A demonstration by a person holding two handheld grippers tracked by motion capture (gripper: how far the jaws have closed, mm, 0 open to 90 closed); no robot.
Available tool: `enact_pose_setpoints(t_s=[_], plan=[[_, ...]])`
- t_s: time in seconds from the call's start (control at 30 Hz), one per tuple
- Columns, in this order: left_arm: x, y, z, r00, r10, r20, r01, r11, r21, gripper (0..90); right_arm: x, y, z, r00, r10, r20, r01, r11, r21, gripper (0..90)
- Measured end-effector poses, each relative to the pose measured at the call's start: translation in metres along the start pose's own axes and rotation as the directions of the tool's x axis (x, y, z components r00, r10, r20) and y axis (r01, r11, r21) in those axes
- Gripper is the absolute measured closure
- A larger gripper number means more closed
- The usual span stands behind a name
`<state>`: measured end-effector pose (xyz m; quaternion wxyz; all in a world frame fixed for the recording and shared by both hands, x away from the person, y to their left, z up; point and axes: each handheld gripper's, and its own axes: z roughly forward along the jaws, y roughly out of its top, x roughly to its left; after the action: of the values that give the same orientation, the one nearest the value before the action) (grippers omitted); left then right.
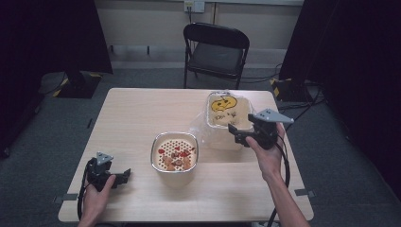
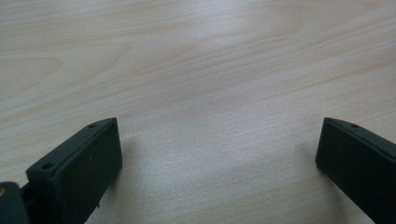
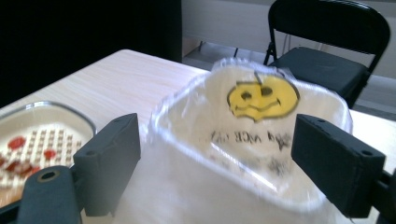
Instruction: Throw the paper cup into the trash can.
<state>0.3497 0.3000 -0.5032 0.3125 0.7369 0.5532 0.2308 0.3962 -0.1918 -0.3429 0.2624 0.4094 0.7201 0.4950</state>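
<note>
Two containers on the pale wood-grain worktop (image 1: 142, 113): one metal-rimmed bowl (image 1: 174, 152) with a perforated insert holding red and brown bits, one square tub (image 1: 229, 111) lined with a clear plastic bag (image 3: 252, 121) printed with a yellow smiley. Right gripper (image 1: 240, 135) hovers wide open just in front of the tub, jaws either side of its near rim, holding nothing. Left gripper (image 1: 124, 177) rests low on bare worktop, wide open, empty, bowl off to its right. One black folding chair (image 1: 216, 49) behind.

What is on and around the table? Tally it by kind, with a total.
Containers: 2, the strainer bowl and the bag-lined tub
Grippers: 2, left gripper and right gripper
Chairs: 1, folding chair
Total: 5
</note>
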Motion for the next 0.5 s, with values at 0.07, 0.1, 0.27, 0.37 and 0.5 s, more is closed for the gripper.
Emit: enact_pose_setpoints(t_s=[0.07,0.1,0.27,0.37,0.5], plan=[[0.0,0.0,0.0,1.0,0.001,-0.001,-0.001,1.0,0.0,0.0,0.002,-0.009,-0.007,1.0,0.0,0.006,0.0,1.0,0.002,15.1],[0.0,0.0,0.0,1.0,0.001,0.0,-0.001,1.0,0.0,0.0,0.002,-0.013,-0.01,1.0,0.007,0.003,-0.007,1.0,0.005,15.1],[0.0,0.0,0.0,1.0,-0.001,0.0,0.001,1.0,0.0,0.0,0.001,-0.036,-0.02,0.9997,0.025,-0.01,-0.024,0.999,0.037,14.5],[0.0,0.0,0.0,1.0,0.001,-0.001,-0.001,1.0,0.0,0.0,0.003,-0.05,-0.025,0.9997,0.022,-0.013,-0.022,0.998,0.054,14.4],[0.0,0.0,0.0,1.0,0.0,0.0,0.0,1.0,0.0,0.0,0.004,-0.068,-0.026,0.9995,0.028,-0.013,-0.026,0.996,0.085,14.4]])
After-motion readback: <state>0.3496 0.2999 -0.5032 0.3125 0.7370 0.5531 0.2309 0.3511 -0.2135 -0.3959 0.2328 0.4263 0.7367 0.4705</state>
